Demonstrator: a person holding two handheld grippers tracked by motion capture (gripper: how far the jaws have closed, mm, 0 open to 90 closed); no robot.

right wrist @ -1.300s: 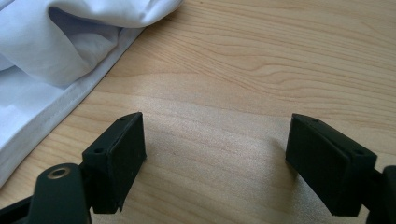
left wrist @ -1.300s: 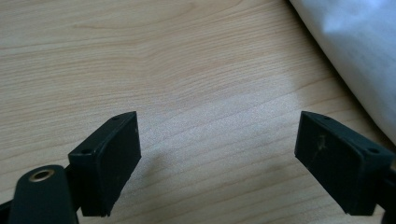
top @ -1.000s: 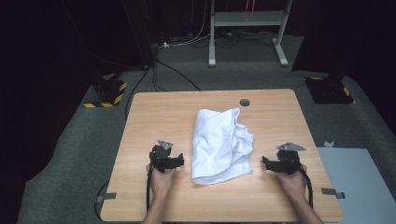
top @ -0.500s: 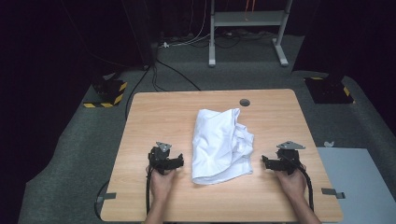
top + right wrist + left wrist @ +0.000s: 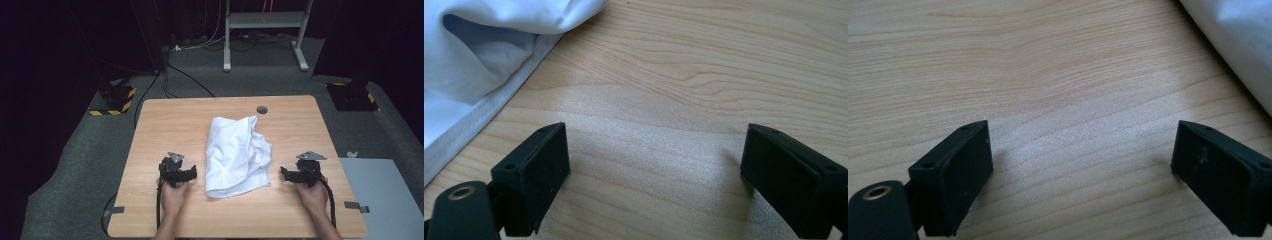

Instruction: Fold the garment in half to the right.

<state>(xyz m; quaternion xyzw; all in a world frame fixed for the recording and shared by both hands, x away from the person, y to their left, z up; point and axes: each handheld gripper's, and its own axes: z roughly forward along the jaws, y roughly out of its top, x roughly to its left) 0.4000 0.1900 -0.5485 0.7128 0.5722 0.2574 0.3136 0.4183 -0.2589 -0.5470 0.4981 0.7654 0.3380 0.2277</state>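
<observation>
A crumpled white cloth (image 5: 237,155) lies in the middle of the wooden table (image 5: 165,120). My left gripper (image 5: 192,173) rests on the table just left of the cloth, its jaws pointing toward it. In the left gripper view that gripper (image 5: 1083,165) stands open over bare wood, with the cloth's edge (image 5: 1238,35) at the top right. My right gripper (image 5: 284,173) sits to the right of the cloth and faces it. In the right gripper view it (image 5: 656,165) is open and holds nothing, and the cloth's hem (image 5: 484,45) lies at the upper left, apart from the jaws.
A round cable hole (image 5: 261,109) sits near the table's far edge. Beyond the table are floor cables (image 5: 185,80), a metal frame's legs (image 5: 227,45) and yellow-black striped blocks (image 5: 117,97). A pale panel (image 5: 385,195) lies off the table's right side.
</observation>
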